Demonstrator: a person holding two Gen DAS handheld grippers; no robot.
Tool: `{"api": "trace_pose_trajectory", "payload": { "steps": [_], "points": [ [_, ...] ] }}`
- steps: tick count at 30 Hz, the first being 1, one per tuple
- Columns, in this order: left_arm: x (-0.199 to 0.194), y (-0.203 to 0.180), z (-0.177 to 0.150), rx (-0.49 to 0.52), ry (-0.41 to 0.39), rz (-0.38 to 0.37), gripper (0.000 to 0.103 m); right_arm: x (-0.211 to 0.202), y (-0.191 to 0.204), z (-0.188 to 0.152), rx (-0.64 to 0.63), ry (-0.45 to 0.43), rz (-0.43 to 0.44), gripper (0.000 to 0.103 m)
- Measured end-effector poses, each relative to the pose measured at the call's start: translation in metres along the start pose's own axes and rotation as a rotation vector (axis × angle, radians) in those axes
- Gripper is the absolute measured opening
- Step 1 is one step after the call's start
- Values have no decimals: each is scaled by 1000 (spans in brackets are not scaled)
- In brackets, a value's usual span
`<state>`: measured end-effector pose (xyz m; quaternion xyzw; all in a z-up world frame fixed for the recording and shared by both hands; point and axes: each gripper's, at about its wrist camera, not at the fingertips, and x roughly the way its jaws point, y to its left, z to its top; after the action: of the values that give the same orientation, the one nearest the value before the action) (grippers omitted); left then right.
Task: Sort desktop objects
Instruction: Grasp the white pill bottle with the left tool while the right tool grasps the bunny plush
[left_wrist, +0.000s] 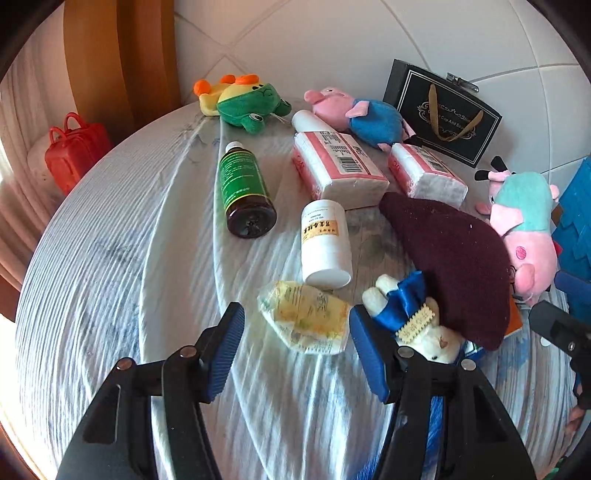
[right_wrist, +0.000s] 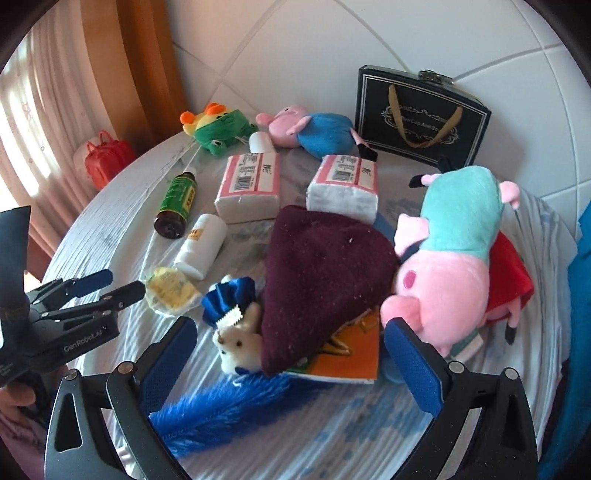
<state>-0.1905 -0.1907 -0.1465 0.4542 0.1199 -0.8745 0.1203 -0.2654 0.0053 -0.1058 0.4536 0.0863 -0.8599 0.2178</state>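
Observation:
A round table (left_wrist: 110, 258) under a wrinkled pale cloth carries scattered things. My left gripper (left_wrist: 295, 314) is open, low over the cloth, with a crumpled yellow packet (left_wrist: 306, 317) lying between its fingertips, untouched by the pads. Beyond it lie a white pill bottle (left_wrist: 325, 243) and a brown bottle with a green label (left_wrist: 243, 188). My right gripper (right_wrist: 291, 326) is open over a maroon cloth piece (right_wrist: 325, 280), a white bunny plush with a blue ribbon (right_wrist: 240, 343) and an orange book (right_wrist: 347, 358). The left gripper (right_wrist: 110, 284) also shows at the left of the right wrist view.
Two pink tissue packs (right_wrist: 247, 184) (right_wrist: 343, 184), a green frog plush (right_wrist: 218, 129), a blue-bodied pig plush (right_wrist: 314, 129) and a black gift box (right_wrist: 421, 114) fill the back. A large pig plush (right_wrist: 450, 251) lies right. A blue feather (right_wrist: 229, 410) lies near. A red toy case (left_wrist: 74, 151) stands beyond the left edge.

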Motion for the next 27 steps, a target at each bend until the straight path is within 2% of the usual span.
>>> {"api": "trace_pose_trajectory", "payload": {
  "steps": [6, 9, 10, 11, 14, 18, 20, 22, 23, 27],
  "points": [
    [57, -19, 35, 20, 29, -41, 58, 28, -14, 16, 6, 30, -15, 103],
    [89, -27, 45, 29, 77, -37, 58, 41, -19, 22, 10, 48, 3, 103],
    [97, -26, 45, 22, 96, -43, 50, 44, -19, 24, 9, 52, 11, 103],
    [102, -24, 45, 11, 100, -53, 46, 47, -18, 26, 5, 52, 23, 103],
    [92, -15, 40, -12, 66, -54, 46, 53, -6, 29, -37, 68, 67, 103],
    [55, 3, 24, -16, 28, -36, 46, 59, 20, 26, -125, 107, 120, 103],
    [40, 10, 13, -7, 25, -17, 46, 64, 34, 21, -172, 134, 133, 93],
    [31, 14, 2, 4, 27, -4, 46, 71, 44, 15, -194, 169, 153, 60],
    [29, 15, -4, 11, 32, 3, 46, 76, 47, 11, -203, 190, 151, 55],
    [31, 12, -17, 15, 59, -9, 46, 101, 54, -8, -230, 283, 118, 54]
  ]
}}
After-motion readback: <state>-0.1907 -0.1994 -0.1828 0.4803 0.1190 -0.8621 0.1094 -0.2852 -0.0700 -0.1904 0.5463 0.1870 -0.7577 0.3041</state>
